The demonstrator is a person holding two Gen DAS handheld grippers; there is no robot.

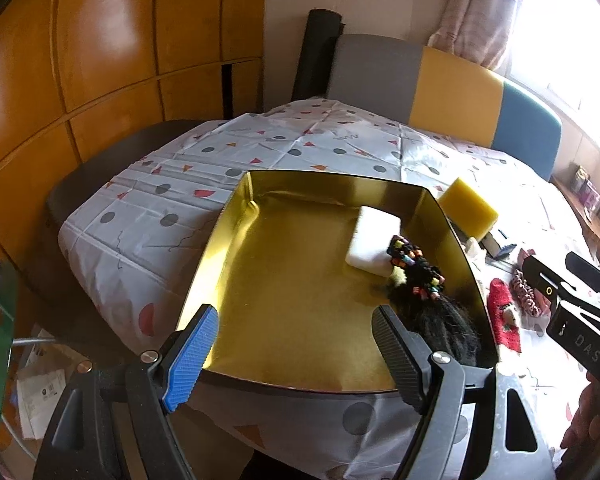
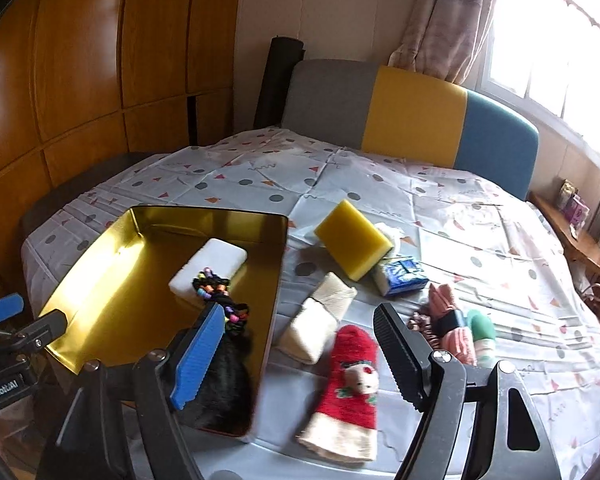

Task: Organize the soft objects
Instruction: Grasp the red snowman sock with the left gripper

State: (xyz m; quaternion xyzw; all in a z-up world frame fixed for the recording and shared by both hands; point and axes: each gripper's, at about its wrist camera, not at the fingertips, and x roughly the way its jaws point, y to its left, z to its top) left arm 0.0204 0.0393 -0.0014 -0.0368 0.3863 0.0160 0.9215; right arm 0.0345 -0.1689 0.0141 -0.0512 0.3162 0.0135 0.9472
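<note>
A gold metal tray (image 1: 236,216) sits on the patterned tablecloth. It holds a white sponge (image 1: 374,240) and a black hairpiece with coloured beads (image 1: 432,300). My left gripper (image 1: 295,310) hangs open over the tray's near edge, nothing between its fingers. My right gripper (image 2: 300,308) is open above the cloth just right of the tray (image 2: 100,280). Below it lie a red Christmas sock (image 2: 350,380) and a folded beige cloth (image 2: 320,320), neither touched. The hairpiece (image 2: 224,376) lies by its blue finger. A yellow sponge (image 2: 352,240) leans further back.
A blue tissue packet (image 2: 404,276), pink socks with a scrunchie (image 2: 448,320) and a green roll (image 2: 482,332) lie to the right. A grey, yellow and blue bench back (image 2: 416,116) stands behind the table. Wooden cupboards line the left wall.
</note>
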